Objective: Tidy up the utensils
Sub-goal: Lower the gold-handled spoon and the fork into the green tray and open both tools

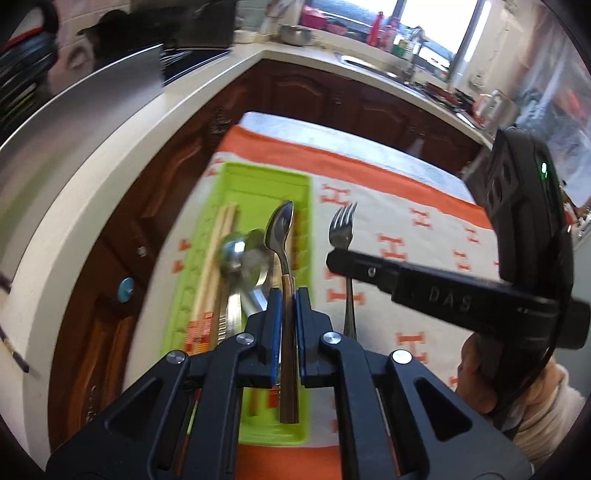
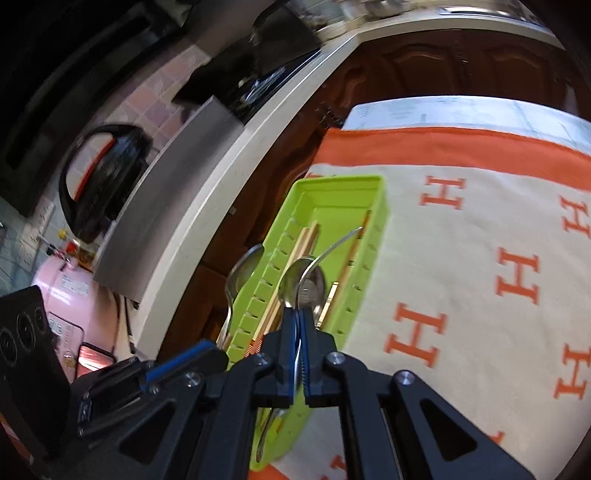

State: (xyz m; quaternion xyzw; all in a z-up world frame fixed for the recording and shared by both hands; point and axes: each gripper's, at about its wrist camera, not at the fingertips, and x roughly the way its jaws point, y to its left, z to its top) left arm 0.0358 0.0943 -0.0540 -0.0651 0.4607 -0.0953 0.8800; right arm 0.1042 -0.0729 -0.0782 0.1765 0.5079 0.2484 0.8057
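Clamping a spoon (image 1: 282, 236), left jaws, right jaws pinching a fork (image 1: 343, 225), "DAS" embossed, cloth (image 2: 480, 236) printed "H"

A pale countertop (image 1: 207, 88) is curving around a kitchen, sitting on dark reddish-brown wooden cabinets (image 1: 306, 92) with arched panel doors. Daylight is pouring in through a window (image 1: 436, 22) above a steel sink (image 1: 369, 64) and its faucet (image 1: 413, 51). Bottles and containers are crowding the windowsill, too blurred to name. An orange-and-cream cloth (image 2: 480, 229) printed with H letters is covering the table. Pinkish tiles (image 2: 147, 96) are lining the wall, and a pink appliance (image 2: 70, 295) is standing beside the counter.
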